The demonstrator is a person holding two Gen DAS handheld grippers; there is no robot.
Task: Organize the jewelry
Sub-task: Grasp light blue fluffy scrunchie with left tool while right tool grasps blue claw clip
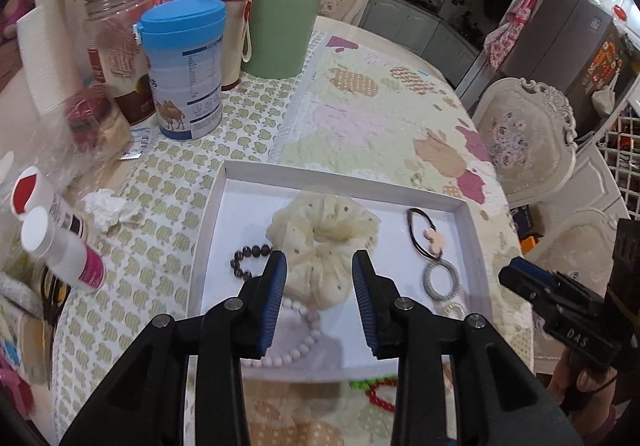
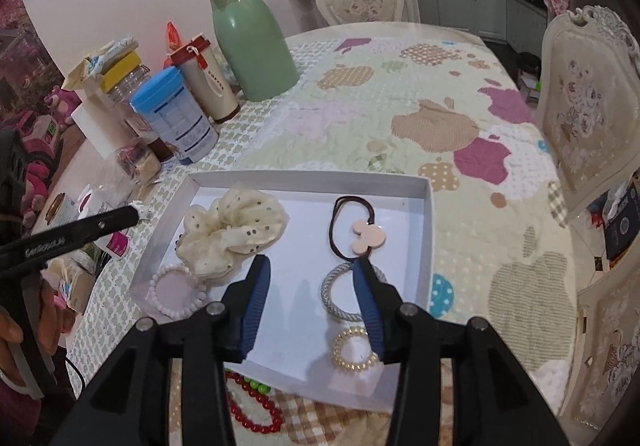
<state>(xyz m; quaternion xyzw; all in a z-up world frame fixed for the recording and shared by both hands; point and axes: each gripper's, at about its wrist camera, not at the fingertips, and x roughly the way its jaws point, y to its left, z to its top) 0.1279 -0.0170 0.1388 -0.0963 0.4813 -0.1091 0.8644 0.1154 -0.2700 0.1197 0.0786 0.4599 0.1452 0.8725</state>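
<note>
Both claws parted, empty — left claw, right claw, cream dotted scrunchie in white tray

Two close wrist fisheyes, each angled down past its claws, sharing the white tray, edges perhaps distorted.

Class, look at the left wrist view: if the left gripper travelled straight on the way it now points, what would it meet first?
Most likely the cream scrunchie in the white tray, which lies between the open jaws of the left gripper; depth is hard to judge.
</note>
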